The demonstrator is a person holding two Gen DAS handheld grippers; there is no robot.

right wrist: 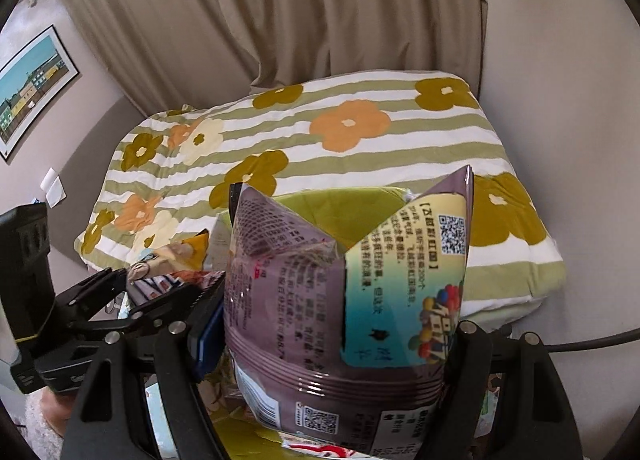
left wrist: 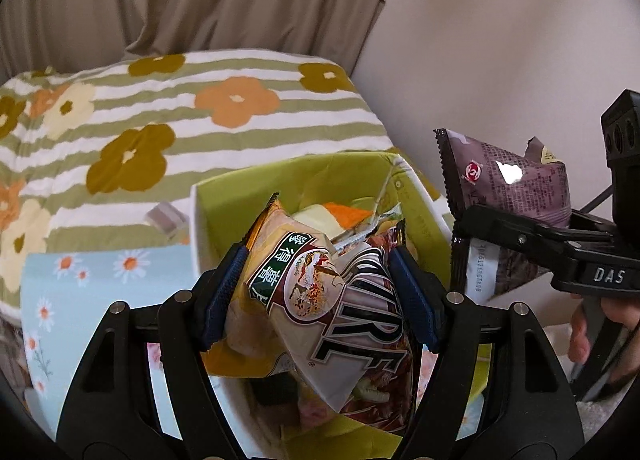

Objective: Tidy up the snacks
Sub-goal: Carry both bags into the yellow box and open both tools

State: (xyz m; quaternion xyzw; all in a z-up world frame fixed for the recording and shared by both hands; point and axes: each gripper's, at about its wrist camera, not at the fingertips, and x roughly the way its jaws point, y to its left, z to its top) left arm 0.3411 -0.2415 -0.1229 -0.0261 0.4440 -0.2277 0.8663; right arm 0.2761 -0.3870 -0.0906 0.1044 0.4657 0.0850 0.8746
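The cream snack bag [left wrist: 316,292] sits clamped in my left gripper [left wrist: 320,292], above the green box [left wrist: 248,196] of snacks. My right gripper [right wrist: 332,324] clamps the purple snack bag [right wrist: 304,300] just beside. The floral striped quilt [left wrist: 168,120] lies behind the box.

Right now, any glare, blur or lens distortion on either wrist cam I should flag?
Left wrist: blown-out white glare spot on the purple snack bag; strong fisheye bending with dark corners; yellow-and-white snack bag print sharp. Right wrist: same fisheye curve, the wall picture warped at the edge; the purple bag's text is soft up close, its lower folds sheeny; soft, even indoor light, no hard shadows.
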